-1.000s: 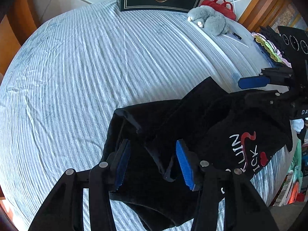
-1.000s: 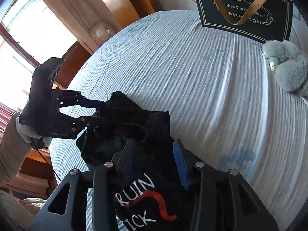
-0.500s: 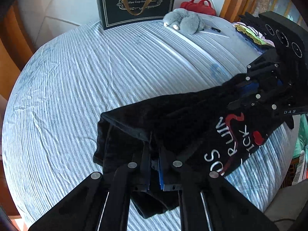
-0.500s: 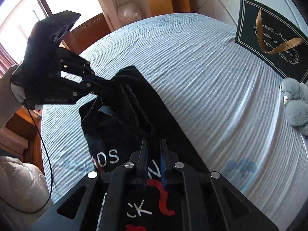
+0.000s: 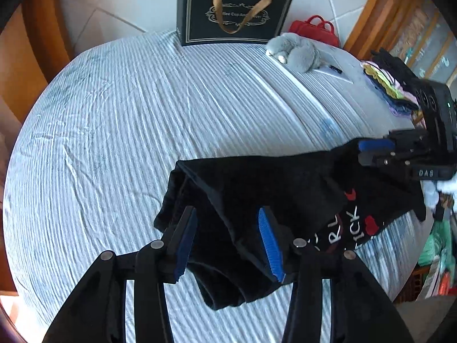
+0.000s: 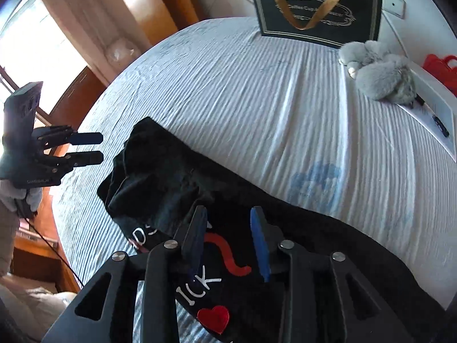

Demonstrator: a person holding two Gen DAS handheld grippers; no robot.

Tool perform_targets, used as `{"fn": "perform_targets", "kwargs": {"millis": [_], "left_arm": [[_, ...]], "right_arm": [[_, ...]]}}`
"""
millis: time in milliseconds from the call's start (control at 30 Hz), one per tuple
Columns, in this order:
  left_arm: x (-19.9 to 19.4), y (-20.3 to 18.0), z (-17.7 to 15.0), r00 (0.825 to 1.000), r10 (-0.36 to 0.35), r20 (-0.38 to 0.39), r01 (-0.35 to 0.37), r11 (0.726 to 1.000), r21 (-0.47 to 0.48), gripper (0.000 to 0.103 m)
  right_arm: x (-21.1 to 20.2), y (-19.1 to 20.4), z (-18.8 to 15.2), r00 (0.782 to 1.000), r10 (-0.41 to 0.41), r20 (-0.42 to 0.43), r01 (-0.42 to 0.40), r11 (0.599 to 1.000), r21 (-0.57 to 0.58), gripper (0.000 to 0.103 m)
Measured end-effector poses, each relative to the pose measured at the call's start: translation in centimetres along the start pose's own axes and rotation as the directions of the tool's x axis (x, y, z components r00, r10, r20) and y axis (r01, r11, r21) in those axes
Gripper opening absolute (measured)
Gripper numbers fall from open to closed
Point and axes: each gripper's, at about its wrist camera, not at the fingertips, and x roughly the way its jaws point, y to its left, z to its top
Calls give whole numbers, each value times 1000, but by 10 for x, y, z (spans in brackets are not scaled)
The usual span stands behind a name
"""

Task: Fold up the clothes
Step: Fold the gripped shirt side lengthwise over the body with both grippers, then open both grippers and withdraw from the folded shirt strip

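A black garment [image 5: 257, 183] with white letters and a red heart [image 6: 213, 317] lies in a long band across the striped bed sheet [image 5: 128, 120]. My left gripper [image 5: 228, 243] hovers over its left end, and its jaws are opening with the cloth below them, not pinched. From the right wrist view the left gripper [image 6: 101, 147] stands just left of the cloth with nothing between its fingers. My right gripper [image 6: 228, 243] is above the printed end. Its jaws are opening too and are clear of the fabric. It also shows as the right gripper [image 5: 361, 151] at the band's right end.
A black gift bag [image 5: 232, 14] stands at the far edge of the bed, with a grey plush toy [image 5: 297, 53] and a red bag [image 5: 314, 28] beside it. A stack of folded clothes [image 5: 385, 85] lies at the right. A gloved hand [image 6: 17, 197] holds the left gripper.
Both grippers closed on the crumpled garment and drew it out into a band. They have since opened and let it go, and the left one has drawn back from the cloth.
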Motion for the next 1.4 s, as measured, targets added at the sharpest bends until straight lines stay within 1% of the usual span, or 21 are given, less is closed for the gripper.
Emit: {"fn": "perform_targets", "kwargs": {"millis": [100, 167, 200, 267, 333, 367, 433, 500, 533, 567, 633, 667, 733, 800, 867, 967, 1067, 1167, 1233, 1300, 1400], "left_arm": [[22, 3, 10, 1000, -13, -14, 12, 998, -61, 46], [35, 1, 17, 1000, -11, -21, 10, 999, -43, 46], [43, -2, 19, 1000, 2, -26, -3, 1000, -27, 46], [60, -3, 22, 997, 71, -38, -71, 997, 13, 46], [78, 1, 26, 990, 131, -53, -130, 991, 29, 46], [78, 1, 30, 990, 133, -44, -132, 991, 30, 49], [79, 3, 37, 990, 139, -29, -138, 990, 33, 50], [75, 0, 40, 987, 156, -39, -155, 987, 35, 51], [69, -4, 40, 984, 174, -34, -173, 984, 39, 51], [61, -8, 40, 982, 185, -25, -184, 982, 41, 51], [37, -20, 36, 986, 167, 16, -167, 985, 39, 51], [26, -28, 34, 988, 147, 34, -149, 988, 36, 51], [14, -47, 27, 992, 116, 46, -118, 992, 44, 51], [14, -70, 15, 993, 110, 33, -112, 992, 57, 51], [22, -92, -5, 992, 124, 12, -125, 991, 47, 51], [41, -125, -26, 993, 116, -21, -116, 993, 5, 51], [57, -145, -37, 981, 191, -36, -192, 981, -13, 51], [70, -148, -45, 965, 254, -60, -258, 963, -82, 51], [72, -144, -48, 959, 275, -65, -281, 950, -135, 53], [73, -143, -48, 956, 285, -63, -292, 941, -171, 57], [74, -146, -46, 950, 304, -71, -312, 934, -174, 59]], "right_arm": [[-6, -24, -10, 999, -29, 41, 22, 988, 154, 34], [-19, -44, -29, 996, -53, 75, 33, 969, 244, 34], [-28, -55, -42, 993, -73, 88, 44, 956, 290, 34], [-51, -79, -74, 986, -132, 103, 83, 919, 386, 34], [-78, -102, -112, 971, -218, 93, 147, 863, 483, 34], [-92, -114, -133, 961, -263, 83, 180, 825, 535, 34], [-120, -133, -179, 939, -338, 59, 225, 737, 637, 34], [-144, -149, -227, 921, -389, 32, 251, 653, 715, 34], [-153, -155, -248, 915, -404, 23, 255, 620, 742, 35], [-162, -160, -267, 912, -410, 20, 251, 596, 763, 35], [-173, -170, -292, 911, -411, 27, 236, 573, 785, 35], [-176, -172, -298, 914, -404, 35, 227, 581, 782, 36], [-176, -175, -302, 926, -374, 52, 211, 628, 749, 35], [-171, -173, -296, 934, -357, 30, 244, 696, 675, 35], [-169, -177, -291, 932, -361, 2, 287, 745, 602, 37], [-178, -206, -293, 946, -323, 22, 253, 779, 573, 39], [-182, -243, -279, 953, -302, 27, 244, 816, 524, 46], [-173, -279, -253, 968, -251, 17, 213, 853, 477, 46], [-164, -294, -234, 975, -220, 20, 188, 874, 448, 47], [-151, -303, -216, 984, -177, 18, 153, 894, 421, 49], [-126, -296, -197, 990, -138, -28, 139, 921, 365, 52]]}}
